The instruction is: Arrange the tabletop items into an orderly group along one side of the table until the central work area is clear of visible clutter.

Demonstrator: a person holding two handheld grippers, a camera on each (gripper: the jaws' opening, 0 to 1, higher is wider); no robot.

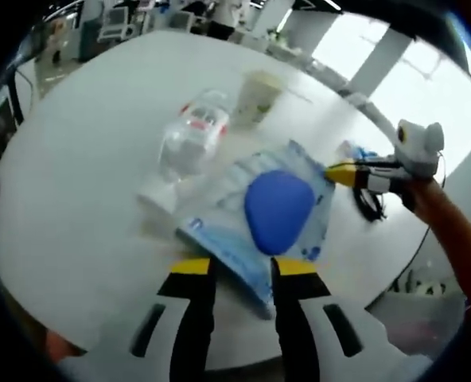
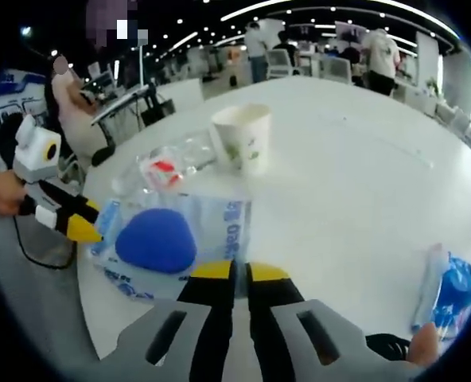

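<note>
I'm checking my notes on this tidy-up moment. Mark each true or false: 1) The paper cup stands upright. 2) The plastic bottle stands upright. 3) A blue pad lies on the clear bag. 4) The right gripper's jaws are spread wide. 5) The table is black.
1) True: the cup stands upright on the table.
2) False: the bottle lies on its side.
3) True: the blue pad rests on the bag.
4) False: the right gripper has its jaws nearly together, holding nothing.
5) False: the table is white.
</note>
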